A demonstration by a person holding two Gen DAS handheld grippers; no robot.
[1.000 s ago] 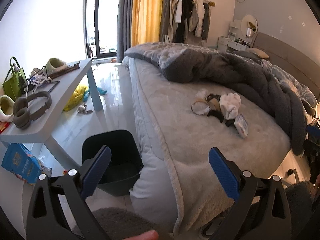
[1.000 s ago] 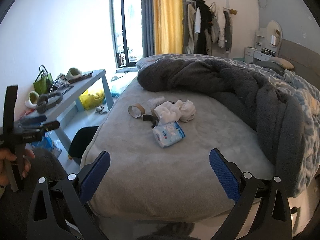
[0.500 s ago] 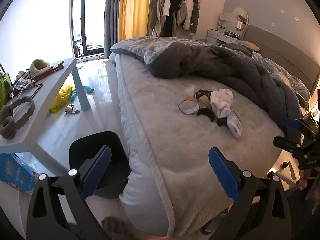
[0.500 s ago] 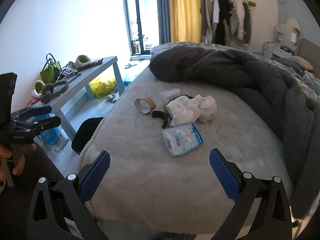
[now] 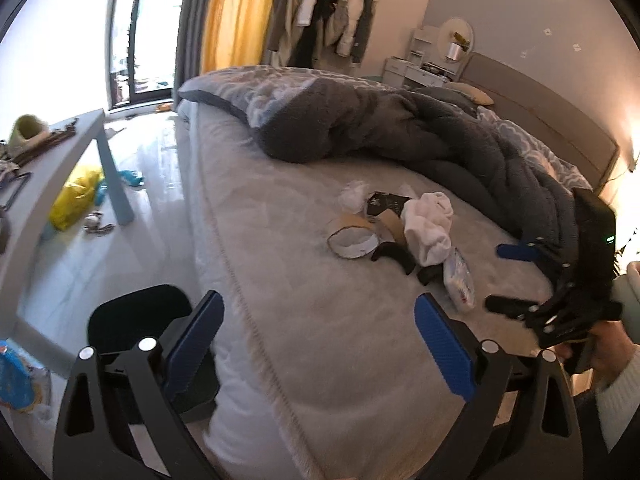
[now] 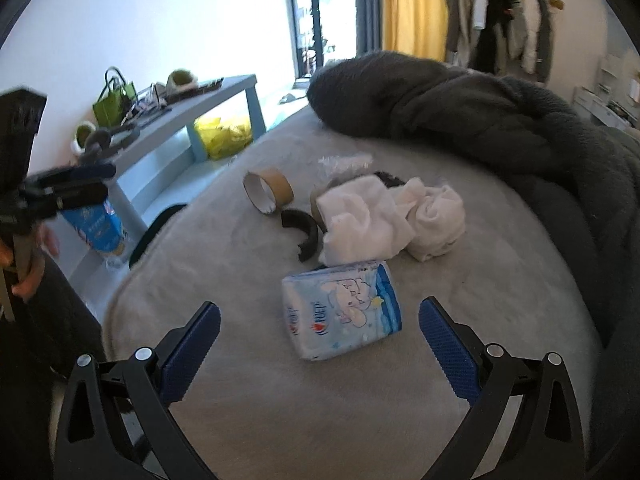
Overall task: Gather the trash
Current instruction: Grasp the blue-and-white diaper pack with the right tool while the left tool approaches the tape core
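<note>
Lying on the grey bed [image 6: 460,360], the trash sits in a small heap: a blue tissue pack [image 6: 342,312], white crumpled cloth [image 6: 360,220], a cardboard tape ring [image 6: 268,192] and a curved black strip [image 6: 304,232]. The right gripper [image 6: 320,344] points down at the heap with its jaws spread wide and empty; the tissue pack lies just ahead of the fingertips, between their lines, untouched. The left gripper [image 5: 320,340] hangs over the bed's edge, jaws wide but closing on nothing, the heap well ahead. A black bin [image 5: 136,320] stands on the floor beside the bed.
</note>
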